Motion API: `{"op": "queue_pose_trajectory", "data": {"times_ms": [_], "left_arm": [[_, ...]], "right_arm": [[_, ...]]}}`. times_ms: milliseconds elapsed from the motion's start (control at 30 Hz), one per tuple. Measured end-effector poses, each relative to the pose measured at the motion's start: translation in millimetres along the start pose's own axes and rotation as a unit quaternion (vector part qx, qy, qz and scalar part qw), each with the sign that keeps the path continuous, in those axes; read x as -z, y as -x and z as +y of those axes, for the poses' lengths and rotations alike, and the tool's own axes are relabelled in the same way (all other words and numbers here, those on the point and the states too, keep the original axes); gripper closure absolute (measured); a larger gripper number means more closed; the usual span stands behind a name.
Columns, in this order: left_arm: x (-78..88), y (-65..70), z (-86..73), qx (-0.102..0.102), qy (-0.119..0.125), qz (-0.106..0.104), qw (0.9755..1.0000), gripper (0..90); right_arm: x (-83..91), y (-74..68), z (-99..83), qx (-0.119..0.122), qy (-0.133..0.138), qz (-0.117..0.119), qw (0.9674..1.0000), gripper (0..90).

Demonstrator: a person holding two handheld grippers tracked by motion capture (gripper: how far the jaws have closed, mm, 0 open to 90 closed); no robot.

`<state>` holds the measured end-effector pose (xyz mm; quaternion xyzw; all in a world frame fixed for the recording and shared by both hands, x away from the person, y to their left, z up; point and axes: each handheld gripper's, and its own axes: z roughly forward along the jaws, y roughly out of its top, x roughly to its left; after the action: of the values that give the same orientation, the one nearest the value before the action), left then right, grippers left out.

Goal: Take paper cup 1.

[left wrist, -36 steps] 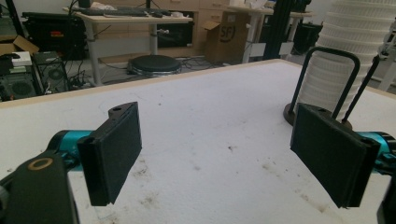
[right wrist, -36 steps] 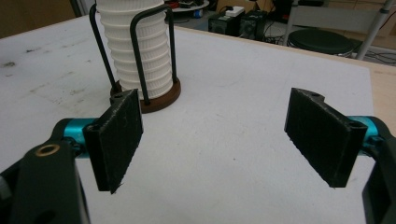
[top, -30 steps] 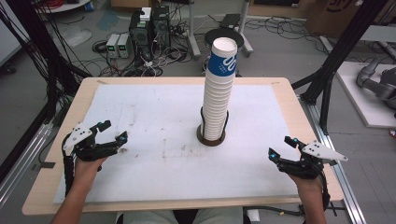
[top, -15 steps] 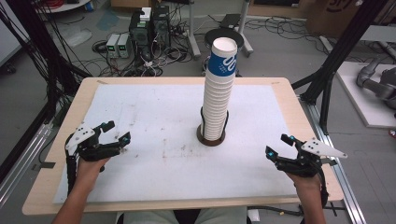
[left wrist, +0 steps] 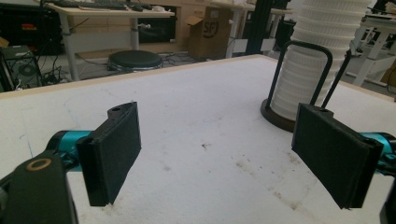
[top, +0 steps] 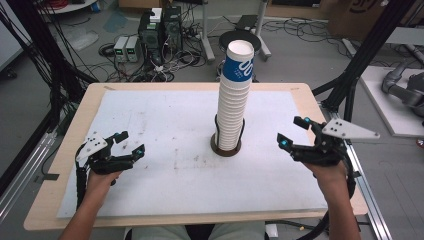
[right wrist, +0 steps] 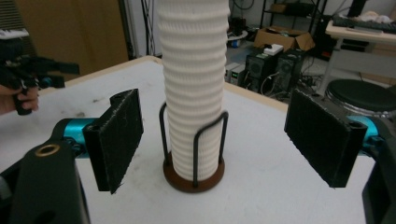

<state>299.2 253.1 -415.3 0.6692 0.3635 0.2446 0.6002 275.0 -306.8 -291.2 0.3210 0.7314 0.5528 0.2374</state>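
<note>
Both my grippers, left (top: 131, 143) and right (top: 291, 132), gape empty flanking the tall white paper-cup stack (top: 233, 102) in its black wire holder (top: 225, 145); light, crushable, likely best pinched gently at the top rim.

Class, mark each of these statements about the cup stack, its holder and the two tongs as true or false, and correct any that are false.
1. The stack of cups stands upright in a wire holder with a round brown base. True.
2. The right tongs grip the cup stack. False: their jaws stand open and apart from the stack, with nothing between them.
3. The topmost cup has a blue band. True.
4. The left tongs are shut. False: their jaws stand wide open over the white table cover.
5. The cup stack lies tipped over on the table. False: it is upright near the table's middle.
</note>
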Motion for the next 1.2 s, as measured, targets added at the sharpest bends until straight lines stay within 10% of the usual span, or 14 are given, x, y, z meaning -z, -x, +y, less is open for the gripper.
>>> {"op": "queue_pose_trajectory", "data": {"times_ms": [267, 600, 1200], "left_arm": [[1.0, -1.8, 1.7, 0.035, -0.003, -0.006, 0.9994, 15.7], [3.4, -3.0, 2.5, 0.031, -0.005, -0.009, 0.9995, 15.4], [0.6, -3.0, 1.6, 0.027, -0.006, -0.009, 0.9996, 15.4]], "right_arm": [[-17.9, -3.3, 55.5, 0.030, -0.014, 0.031, 0.9990, 19.8], [-51.9, -6.9, 125.9, 0.054, -0.035, 0.066, 0.9958, 19.8], [-95.8, -0.6, 186.0, 0.048, -0.084, 0.060, 0.9935, 19.9]]}}
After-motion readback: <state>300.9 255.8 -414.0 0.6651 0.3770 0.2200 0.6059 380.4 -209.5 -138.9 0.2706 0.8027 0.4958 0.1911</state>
